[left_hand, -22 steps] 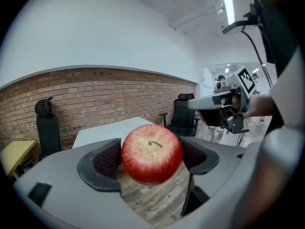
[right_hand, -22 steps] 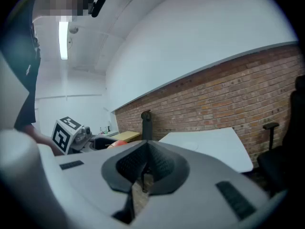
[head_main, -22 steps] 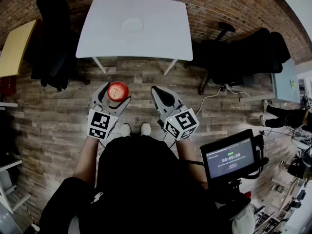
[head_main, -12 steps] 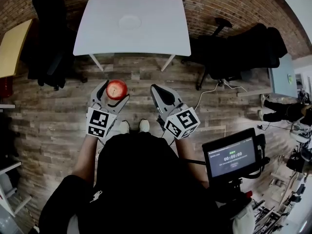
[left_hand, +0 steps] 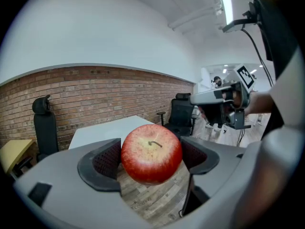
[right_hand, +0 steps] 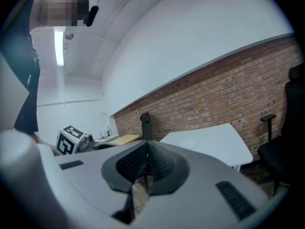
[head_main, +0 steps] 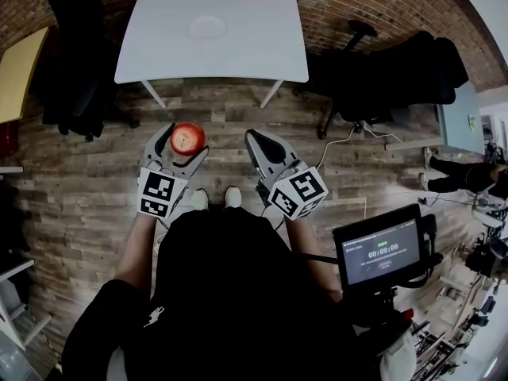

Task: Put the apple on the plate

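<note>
Wood floor [head_main: 79, 189] below | apple [left_hand: 151, 152] clamped between left gripper [head_main: 184, 141] fingers [left_hand: 106, 160]

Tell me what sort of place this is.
Probably an office or lab workspace: a white table by a brick wall, black office chairs beside it, and a wood-plank floor.

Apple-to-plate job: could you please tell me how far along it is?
Done: the apple is clamped in the jaws of the left gripper. In hand: it hangs above the wooden floor, short of the white table. Left: reach the table and set it on the empty plate.
</note>
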`<state>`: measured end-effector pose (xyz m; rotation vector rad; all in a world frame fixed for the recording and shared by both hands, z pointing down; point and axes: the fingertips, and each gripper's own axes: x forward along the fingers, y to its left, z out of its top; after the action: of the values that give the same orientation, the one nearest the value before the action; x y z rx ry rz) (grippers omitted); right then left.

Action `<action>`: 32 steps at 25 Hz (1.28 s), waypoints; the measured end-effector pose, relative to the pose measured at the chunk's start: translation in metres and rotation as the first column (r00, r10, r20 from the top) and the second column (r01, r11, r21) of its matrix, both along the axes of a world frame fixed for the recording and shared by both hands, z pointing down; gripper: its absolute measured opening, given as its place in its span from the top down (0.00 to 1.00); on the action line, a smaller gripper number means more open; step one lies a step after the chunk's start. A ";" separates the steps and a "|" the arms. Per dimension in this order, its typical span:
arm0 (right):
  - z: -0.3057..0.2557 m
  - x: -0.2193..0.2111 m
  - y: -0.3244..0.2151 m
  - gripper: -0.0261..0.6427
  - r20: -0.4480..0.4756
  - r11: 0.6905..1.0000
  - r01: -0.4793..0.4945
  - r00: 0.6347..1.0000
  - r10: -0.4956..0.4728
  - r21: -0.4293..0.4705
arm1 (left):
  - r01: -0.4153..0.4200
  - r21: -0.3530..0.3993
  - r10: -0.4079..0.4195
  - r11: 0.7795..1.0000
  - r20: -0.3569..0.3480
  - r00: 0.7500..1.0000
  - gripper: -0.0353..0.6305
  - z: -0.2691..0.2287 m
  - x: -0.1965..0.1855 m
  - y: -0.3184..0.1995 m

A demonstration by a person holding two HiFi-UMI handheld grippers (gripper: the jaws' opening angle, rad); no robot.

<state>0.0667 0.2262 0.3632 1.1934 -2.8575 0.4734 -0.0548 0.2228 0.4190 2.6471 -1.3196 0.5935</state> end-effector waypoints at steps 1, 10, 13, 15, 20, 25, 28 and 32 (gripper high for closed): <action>0.001 0.002 0.000 0.96 -0.001 1.000 0.002 1.000 -0.002 -0.001 | 0.001 -0.001 -0.001 1.000 0.002 1.000 0.35 0.001 0.001 0.001; 0.008 0.006 0.006 0.96 0.006 0.999 0.041 0.999 -0.041 0.006 | 0.023 0.014 -0.023 1.000 0.017 1.000 0.35 0.003 0.008 0.008; 0.008 0.013 0.007 0.96 0.012 0.999 0.051 0.999 -0.051 0.010 | 0.030 0.014 -0.030 0.999 0.023 0.999 0.35 0.003 0.016 0.011; 0.007 0.021 0.007 0.96 0.017 0.999 0.052 0.998 -0.052 0.010 | 0.030 0.009 -0.030 1.000 0.028 0.999 0.35 0.004 0.025 0.013; 0.007 0.038 0.010 0.96 0.024 0.999 0.052 0.998 -0.052 0.010 | 0.023 0.010 -0.024 1.000 0.046 0.999 0.35 0.006 0.042 0.017; 0.007 0.050 0.012 0.96 0.028 0.999 0.047 0.998 -0.048 0.013 | 0.017 0.012 -0.018 1.000 0.041 0.999 0.35 0.006 0.054 0.017; 0.008 0.060 0.008 0.96 0.037 0.999 0.038 0.999 -0.038 0.009 | 0.001 0.020 -0.002 1.000 0.050 0.999 0.35 0.002 0.066 0.012; 0.005 0.065 0.004 0.96 0.040 0.999 0.039 0.998 -0.039 0.013 | -0.009 0.037 0.007 0.999 0.052 0.999 0.35 -0.007 0.074 0.004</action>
<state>0.1319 0.2302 0.3684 1.1407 -2.9154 0.4851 0.0197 0.2269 0.4122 2.6848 -1.3478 0.6494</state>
